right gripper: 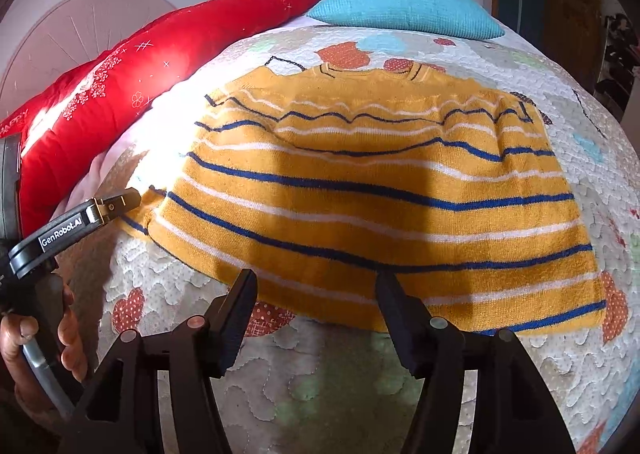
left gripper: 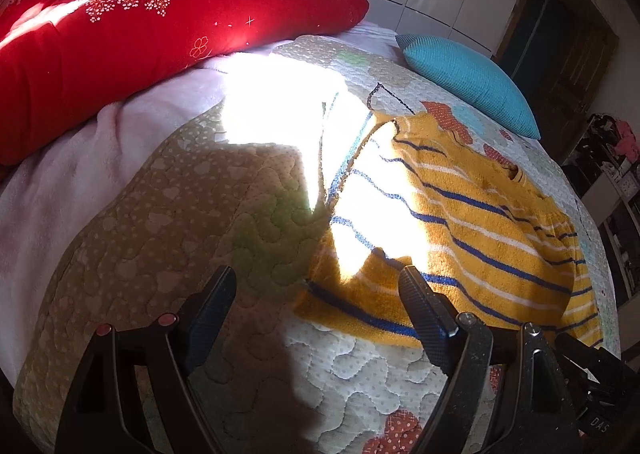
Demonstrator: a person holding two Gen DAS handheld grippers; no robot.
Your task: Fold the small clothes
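I count one striped sweater (right gripper: pixel 372 189), yellow with blue and white bands. Two pillows: one red pillow (right gripper: pixel 160 65), one blue pillow (right gripper: pixel 404 5). One quilt (right gripper: pixel 580 366) on one bed. Two grippers: left gripper (left gripper: pixel 320 286), right gripper (right gripper: pixel 316 290). One hand (right gripper: pixel 44 342) visible.

Left wrist view: a sunlit patch washes out the near sleeve side of the striped sweater (left gripper: pixel 460 213) and part of the quilt (left gripper: pixel 180 234), so knit and stitching are unreadable there; red pillow (left gripper: pixel 120 53) cut off at the left edge. Right wrist view: the left claw (right gripper: pixel 124 201) shows only one finger tip and its labelled body, so its gap cannot be judged here. Shelf clutter (left gripper: pixel 616 157) at far right is too small to identify.
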